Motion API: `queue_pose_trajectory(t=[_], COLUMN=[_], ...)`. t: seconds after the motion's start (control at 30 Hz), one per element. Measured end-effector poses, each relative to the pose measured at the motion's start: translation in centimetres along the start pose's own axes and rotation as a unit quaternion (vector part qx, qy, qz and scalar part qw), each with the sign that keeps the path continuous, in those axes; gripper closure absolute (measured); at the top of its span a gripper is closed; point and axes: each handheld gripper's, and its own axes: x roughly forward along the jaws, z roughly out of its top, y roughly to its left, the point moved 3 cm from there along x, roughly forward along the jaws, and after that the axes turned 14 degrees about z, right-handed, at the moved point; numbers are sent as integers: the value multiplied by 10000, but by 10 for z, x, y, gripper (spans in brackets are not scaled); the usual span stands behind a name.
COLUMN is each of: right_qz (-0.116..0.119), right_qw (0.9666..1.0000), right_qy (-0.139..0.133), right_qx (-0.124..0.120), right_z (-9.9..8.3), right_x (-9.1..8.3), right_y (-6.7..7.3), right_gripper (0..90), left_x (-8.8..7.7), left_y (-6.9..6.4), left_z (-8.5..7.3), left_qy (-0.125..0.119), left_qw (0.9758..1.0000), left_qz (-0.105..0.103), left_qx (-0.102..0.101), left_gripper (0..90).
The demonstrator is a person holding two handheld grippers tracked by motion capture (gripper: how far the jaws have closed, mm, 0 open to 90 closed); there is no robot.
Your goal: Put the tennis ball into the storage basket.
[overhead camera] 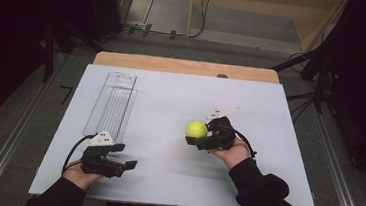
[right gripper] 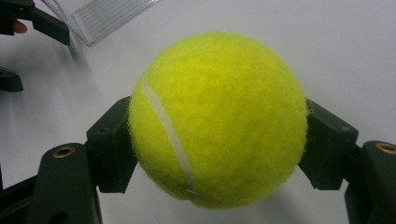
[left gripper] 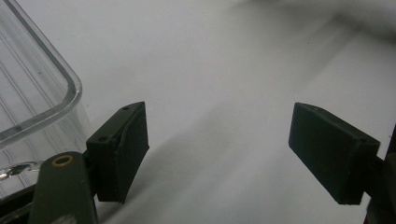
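A yellow-green tennis ball [overhead camera: 196,130] [right gripper: 219,119] is clamped between the pads of my right gripper [overhead camera: 193,135] [right gripper: 217,144], which is shut on it just right of the table's middle, a little above the white surface. My left gripper [overhead camera: 128,157] [left gripper: 217,156] rests near the front left of the table; its jaws stand wide open with only bare tabletop between them. A clear plastic tray [overhead camera: 112,104] [left gripper: 32,88] lies at the left, its near corner beside the left gripper's pad. In the right gripper view the left gripper [right gripper: 28,28] appears far off at upper left.
The white table top [overhead camera: 171,102] has a wooden strip [overhead camera: 186,66] along its far edge. Dark stands and cables [overhead camera: 319,70] surround the table on the floor. A metal rail [overhead camera: 12,138] runs along the left side.
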Motion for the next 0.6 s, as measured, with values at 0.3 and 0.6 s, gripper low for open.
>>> queue_pose_trajectory(t=[0.3,0.6], right_qz=[76,167], right_qw=[10000,9998], right_qy=[38,86], right_qx=[-52,-111], right_z=[9,18], right_x=[7,17], right_y=[3,7], right_gripper=[232,232], left_x=[0,0], left_y=[0,0], left_z=[0,1], left_qy=[-16,-21], left_qw=[10000,10000], left_qz=[-15,-11], left_qx=[-2,1], left_gripper=[204,204])
